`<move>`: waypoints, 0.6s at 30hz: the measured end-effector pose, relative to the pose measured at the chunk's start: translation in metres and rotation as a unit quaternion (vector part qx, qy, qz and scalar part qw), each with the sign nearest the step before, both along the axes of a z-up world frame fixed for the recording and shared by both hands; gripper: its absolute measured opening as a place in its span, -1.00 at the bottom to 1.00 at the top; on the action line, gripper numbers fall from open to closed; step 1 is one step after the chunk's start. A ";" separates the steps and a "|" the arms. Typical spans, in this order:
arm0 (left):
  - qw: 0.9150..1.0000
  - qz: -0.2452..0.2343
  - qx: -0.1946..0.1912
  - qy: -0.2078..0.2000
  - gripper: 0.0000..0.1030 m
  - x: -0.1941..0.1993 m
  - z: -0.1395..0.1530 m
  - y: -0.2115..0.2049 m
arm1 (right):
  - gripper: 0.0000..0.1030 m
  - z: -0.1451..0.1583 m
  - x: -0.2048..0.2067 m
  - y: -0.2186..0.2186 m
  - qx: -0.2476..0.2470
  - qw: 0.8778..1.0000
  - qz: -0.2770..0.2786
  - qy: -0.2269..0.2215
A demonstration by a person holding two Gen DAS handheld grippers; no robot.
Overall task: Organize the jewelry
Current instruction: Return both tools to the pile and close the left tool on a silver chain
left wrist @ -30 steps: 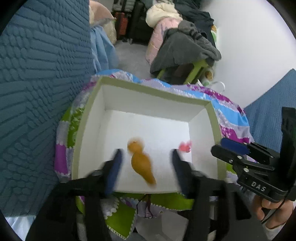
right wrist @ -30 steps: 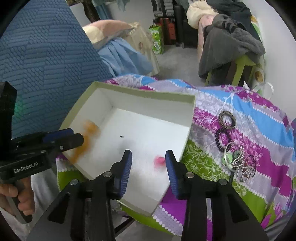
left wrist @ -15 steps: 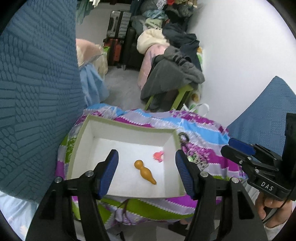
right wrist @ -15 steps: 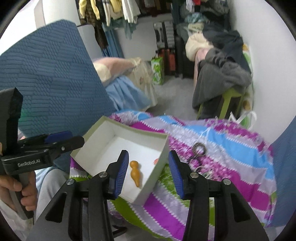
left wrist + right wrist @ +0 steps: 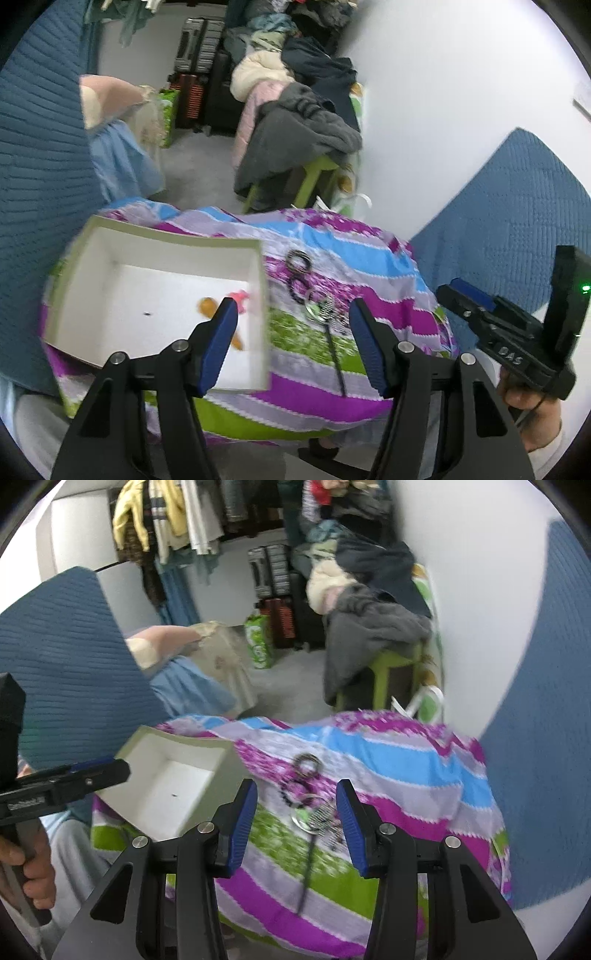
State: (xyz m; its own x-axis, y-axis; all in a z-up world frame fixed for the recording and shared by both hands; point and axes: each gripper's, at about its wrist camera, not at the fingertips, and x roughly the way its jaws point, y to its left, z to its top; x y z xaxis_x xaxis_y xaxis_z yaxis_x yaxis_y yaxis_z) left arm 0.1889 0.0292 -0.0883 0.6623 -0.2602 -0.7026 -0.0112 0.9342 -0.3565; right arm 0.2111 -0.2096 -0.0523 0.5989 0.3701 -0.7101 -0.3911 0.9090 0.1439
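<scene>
A shallow white cardboard box with a green rim (image 5: 260, 280) rests on a striped purple, blue and green cloth (image 5: 369, 258). Inside it lie an orange teardrop-shaped piece (image 5: 207, 306) and a small pink piece (image 5: 239, 296). Just beside the box, on the cloth, lies a cluster of dark bracelets and silver chains (image 5: 308, 794). The left gripper (image 5: 290, 343) and the right gripper (image 5: 295, 821) hover above, jaws apart, nothing between them.
</scene>
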 end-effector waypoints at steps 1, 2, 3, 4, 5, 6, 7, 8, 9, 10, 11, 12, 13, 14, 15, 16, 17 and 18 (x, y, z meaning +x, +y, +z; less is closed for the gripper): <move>1.000 -0.004 -0.002 0.004 0.18 0.001 -0.004 -0.008 | -0.19 -0.006 0.001 -0.005 -0.002 1.000 -0.003 0.004; 1.000 -0.009 -0.006 0.007 0.15 0.003 -0.008 -0.015 | -0.21 -0.014 0.001 -0.010 -0.003 1.000 -0.006 0.010; 1.000 -0.014 -0.008 0.010 0.10 0.004 -0.012 -0.022 | -0.22 -0.020 0.001 -0.015 -0.001 1.000 -0.009 0.015; 1.000 -0.016 -0.007 0.012 0.08 0.006 -0.016 -0.028 | -0.25 -0.029 0.002 -0.020 0.001 1.000 -0.010 0.020; 1.000 -0.020 -0.007 0.013 0.05 0.008 -0.021 -0.034 | -0.30 -0.040 0.004 -0.024 0.000 1.000 -0.010 0.029; 1.000 -0.024 -0.009 0.019 0.01 0.011 -0.028 -0.040 | -0.33 -0.046 0.005 -0.026 -0.001 0.999 -0.010 0.034; 0.999 -0.027 -0.011 0.025 -0.02 0.014 -0.033 -0.045 | -0.35 -0.056 0.007 -0.030 -0.001 0.999 -0.009 0.040; 0.999 -0.032 -0.015 0.029 -0.08 0.018 -0.038 -0.051 | -0.35 -0.064 0.009 -0.032 0.001 0.999 -0.008 0.045; 0.999 -0.037 -0.018 0.032 -0.13 0.022 -0.044 -0.057 | -0.36 -0.072 0.011 -0.034 0.002 0.999 -0.007 0.053; 0.998 -0.040 -0.018 0.036 -0.13 0.025 -0.048 -0.061 | -0.37 -0.083 0.015 -0.036 0.005 0.998 -0.005 0.062; 0.998 -0.044 -0.018 0.043 -0.15 0.030 -0.054 -0.068 | -0.37 -0.089 0.016 -0.038 0.008 0.998 -0.004 0.066; 0.998 -0.046 -0.019 0.045 -0.16 0.032 -0.058 -0.071 | -0.37 -0.095 0.018 -0.040 0.013 0.997 -0.004 0.071; 0.998 -0.048 -0.020 0.047 -0.16 0.035 -0.062 -0.075 | -0.37 -0.103 0.022 -0.042 0.022 0.997 -0.006 0.078; 0.997 -0.050 -0.019 0.050 -0.17 0.040 -0.068 -0.080 | -0.37 -0.107 0.025 -0.044 0.025 0.996 -0.007 0.083; 0.997 -0.049 -0.020 0.051 -0.18 0.043 -0.071 -0.083 | -0.37 -0.111 0.029 -0.045 0.028 0.996 -0.008 0.087; 0.997 -0.047 -0.022 0.054 -0.18 0.048 -0.076 -0.084 | -0.37 -0.114 0.032 -0.045 0.031 0.996 -0.007 0.087; 0.997 -0.044 -0.024 0.058 -0.20 0.054 -0.083 -0.087 | -0.37 -0.115 0.034 -0.045 0.034 0.996 -0.005 0.085; 0.997 -0.042 -0.023 0.061 -0.22 0.059 -0.089 -0.089 | -0.37 -0.117 0.037 -0.044 0.038 0.996 -0.001 0.084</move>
State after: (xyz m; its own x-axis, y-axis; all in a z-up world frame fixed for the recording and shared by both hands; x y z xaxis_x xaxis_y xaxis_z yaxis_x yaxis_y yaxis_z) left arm 0.2481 -0.0597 -0.1772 0.5466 -0.3452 -0.7629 0.0203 0.9163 -0.4001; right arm 0.2479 -0.2537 -0.1689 0.4756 0.4262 -0.7695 -0.3541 0.8935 0.2760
